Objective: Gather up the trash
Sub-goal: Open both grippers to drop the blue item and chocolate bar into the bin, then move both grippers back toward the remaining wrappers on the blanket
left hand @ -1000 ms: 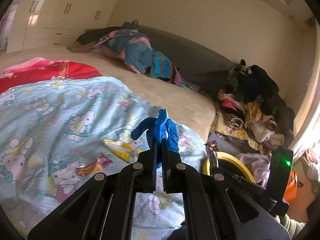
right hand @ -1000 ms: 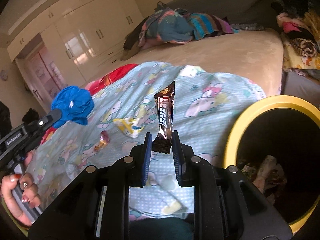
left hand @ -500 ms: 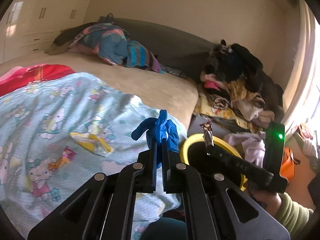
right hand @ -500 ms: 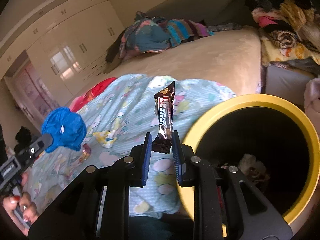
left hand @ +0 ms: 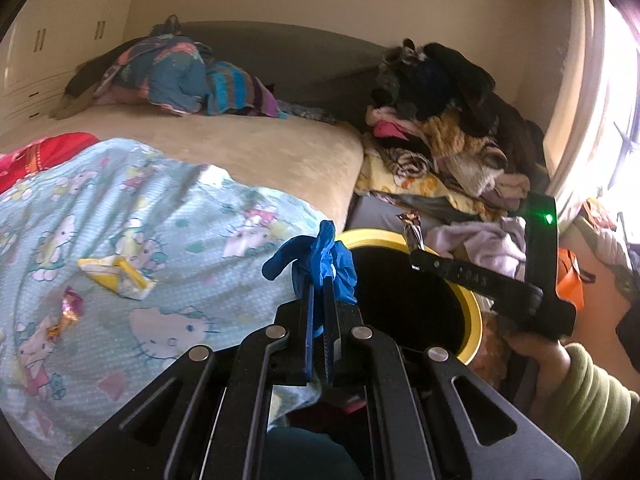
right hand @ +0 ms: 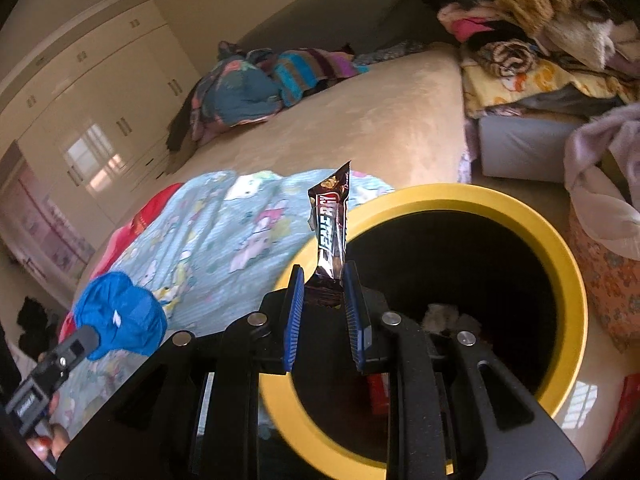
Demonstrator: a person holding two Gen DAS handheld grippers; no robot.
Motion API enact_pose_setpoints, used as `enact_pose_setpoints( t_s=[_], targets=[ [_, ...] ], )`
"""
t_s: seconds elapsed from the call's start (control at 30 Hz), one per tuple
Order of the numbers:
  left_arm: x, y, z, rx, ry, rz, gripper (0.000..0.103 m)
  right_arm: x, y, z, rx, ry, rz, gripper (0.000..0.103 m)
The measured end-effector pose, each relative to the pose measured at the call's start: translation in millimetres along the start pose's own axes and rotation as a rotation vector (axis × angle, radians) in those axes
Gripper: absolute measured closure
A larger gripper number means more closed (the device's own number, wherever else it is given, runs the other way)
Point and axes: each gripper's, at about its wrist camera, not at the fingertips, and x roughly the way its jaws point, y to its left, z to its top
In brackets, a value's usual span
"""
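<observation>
The inside of the round yellow-rimmed trash bin (right hand: pixel 568 280) is lost in shadow; only a pale crumpled scrap near its bottom can be made out, and its near rim is covered by the right gripper (right hand: pixel 322 308). The lettering on the glossy brown snack wrapper (right hand: pixel 330 232) cannot be read clearly. That wrapper is clamped upright by its lower end between the right jaws, above the bin's left rim. A crumpled blue rubber glove (left hand: pixel 320 260) is pinched between the left gripper (left hand: pixel 318 320), whose jaws are drawn together on it, at the edge of the bin beside the bed. On the pale blue cartoon-print blanket (left hand: pixel 120 208) a crumpled yellow and white wrapper (left hand: pixel 118 276) and a small pink and gold candy wrapper (left hand: pixel 66 314) are left lying. A heap of mixed clothes (left hand: pixel 448 136) is piled beyond the bin, with part of it cut off at the frame's edge.
</observation>
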Motion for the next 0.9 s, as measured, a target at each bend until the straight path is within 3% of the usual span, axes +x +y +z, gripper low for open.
enact_pose_setpoints(
  t_s=[0.6, 0.77, 0.8, 0.83, 0.87, 0.9],
  targets=[
    [68, -57, -6, 0.09, 0.104, -0.045, 0.099, -3, -63, 5, 0.15, 0.025, -0.07, 0.085],
    [87, -71, -6, 0.098, 0.129, -0.042, 0.095, -10, -81, 7, 0.207, -0.001, -0.106, 0.074],
    [88, -71, -6, 0.095, 0.127, -0.031, 0.076, -11, -83, 7, 0.209, -0.007, -0.114, 0.073],
    [88, -70, -7, 0.09, 0.123, -0.023, 0.039, -13, -84, 8, 0.211, -0.012, -0.12, 0.07],
    [87, -67, -7, 0.077, 0.11, -0.01, 0.023, -14, -83, 7, 0.211, -0.016, -0.124, 0.067],
    [84, -64, -7, 0.066, 0.1, -0.011, 0.017, -15, -83, 7, 0.209, -0.023, -0.13, 0.066]
  ],
)
